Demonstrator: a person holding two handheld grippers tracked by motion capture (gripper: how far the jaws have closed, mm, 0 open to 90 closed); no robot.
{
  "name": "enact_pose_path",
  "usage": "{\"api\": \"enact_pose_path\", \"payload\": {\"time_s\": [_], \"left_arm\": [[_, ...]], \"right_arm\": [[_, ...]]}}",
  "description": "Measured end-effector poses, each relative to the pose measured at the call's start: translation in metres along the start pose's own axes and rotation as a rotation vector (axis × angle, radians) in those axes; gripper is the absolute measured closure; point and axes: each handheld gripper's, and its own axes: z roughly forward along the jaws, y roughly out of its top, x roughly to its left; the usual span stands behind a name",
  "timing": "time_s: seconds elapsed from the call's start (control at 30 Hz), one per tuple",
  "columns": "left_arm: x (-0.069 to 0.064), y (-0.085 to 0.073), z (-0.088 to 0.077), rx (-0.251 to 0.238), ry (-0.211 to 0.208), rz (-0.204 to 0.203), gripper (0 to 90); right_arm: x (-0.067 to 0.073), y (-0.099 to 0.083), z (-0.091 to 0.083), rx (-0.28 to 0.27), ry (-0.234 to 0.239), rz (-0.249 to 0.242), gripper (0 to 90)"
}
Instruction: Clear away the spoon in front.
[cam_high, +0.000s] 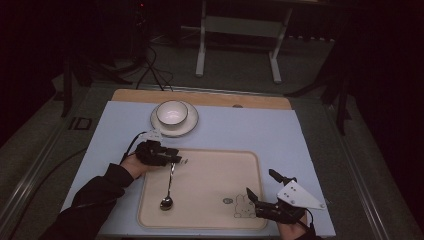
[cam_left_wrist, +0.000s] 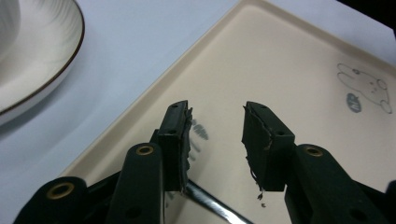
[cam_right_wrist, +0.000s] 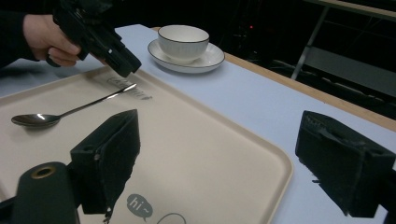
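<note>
Item: spoon (cam_high: 168, 187), lying on the tray (cam_high: 210, 220), left side. We are holding the left gripper (cam_high: 172, 159) jaws apart over its handle tip; right gripper (cam_high: 263, 192) idling, jaws apart, near-right. Risk: thin handle skidding away as the jaws close.

I am looking down at a beige tray (cam_high: 210, 160) printed with a grey line-drawn rabbit (cam_high: 244, 206) and a small grey "hi" bubble (cam_right_wrist: 138, 206). It is lying on a pale blue mat (cam_high: 280, 130) over a wood-coloured table (cam_high: 200, 97). The spoon (cam_high: 168, 190) is shining silver. The bowl (cam_high: 172, 112) and saucer (cam_high: 187, 126) are showing white with thin dark rims. My grippers' jaws are showing black.
</note>
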Motion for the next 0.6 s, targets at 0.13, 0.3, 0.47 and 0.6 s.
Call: {"api": "enact_pose_path", "payload": {"time_s": [0.13,0.3,0.47,0.6], "left_arm": [[-0.008,0.005,-0.006,0.0,-0.012,0.0,56.6],[-0.014,0.011,-0.014,-0.008,-0.017,-0.027,38.7],[-0.02,0.013,-0.022,-0.04,-0.037,-0.016,18.8],[-0.026,0.015,-0.024,-0.047,-0.04,-0.017,7.8]], "right_arm": [[0.0,0.0,0.0,0.0,0.0,0.001,13.9],[0.0,0.0,0.0,0.0,0.0,0.001,13.9],[0.0,0.0,0.0,0.001,0.0,0.002,13.9],[0.0,0.0,0.0,0.003,0.002,0.003,13.9]]}}
